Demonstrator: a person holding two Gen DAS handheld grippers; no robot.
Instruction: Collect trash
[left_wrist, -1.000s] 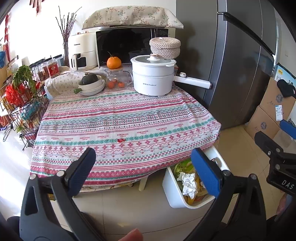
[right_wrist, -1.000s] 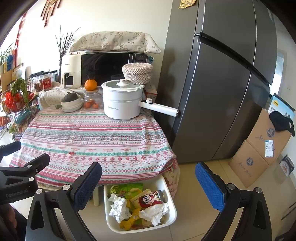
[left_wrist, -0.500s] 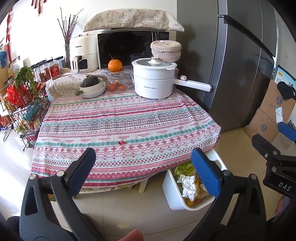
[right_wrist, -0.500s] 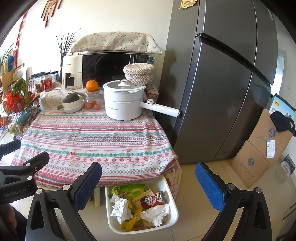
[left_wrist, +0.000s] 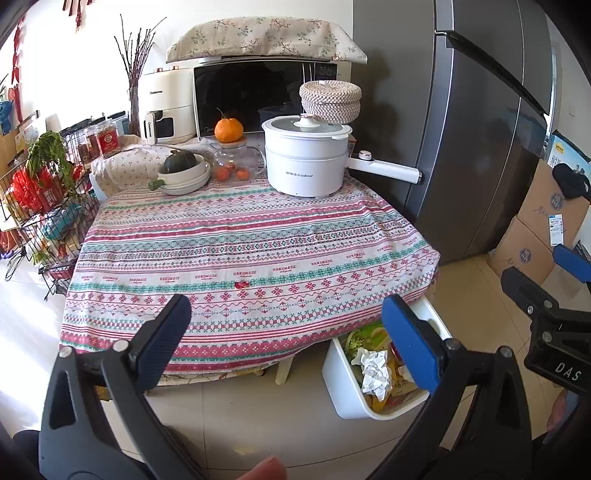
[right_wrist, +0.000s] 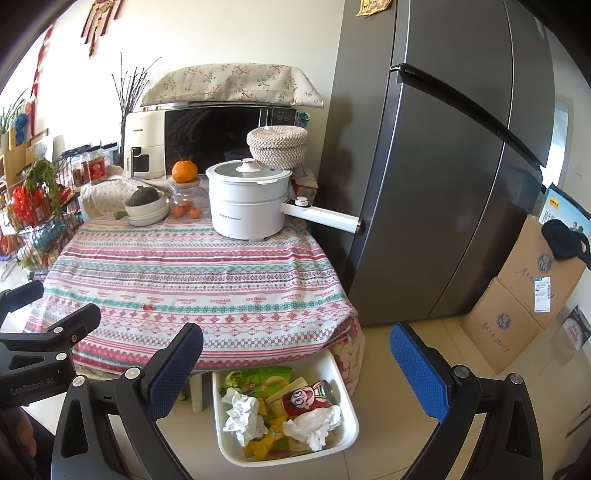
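- Since the earlier frames, little has shifted; both views have been drawn slightly back from the table (left_wrist: 258, 236).
- The left gripper (left_wrist: 284, 336) and right gripper (right_wrist: 295, 365) are held wide apart, with nothing carried.
- A small red scrap (left_wrist: 242, 284), judged light and flimsy, lies near the cloth's front edge; it is best pinched across its middle.
- The white bin (right_wrist: 347, 435) beneath already holds crumpled tissue (right_wrist: 243, 413) and a can (right_wrist: 310, 397).

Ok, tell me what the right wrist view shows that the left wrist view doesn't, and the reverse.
Only the right wrist view shows the red can in the white bin and the left gripper beside it. Only the left wrist view shows the right gripper at its edge. Both show the striped tablecloth, the white pot, crumpled tissue in the bin, and open, empty jaws.
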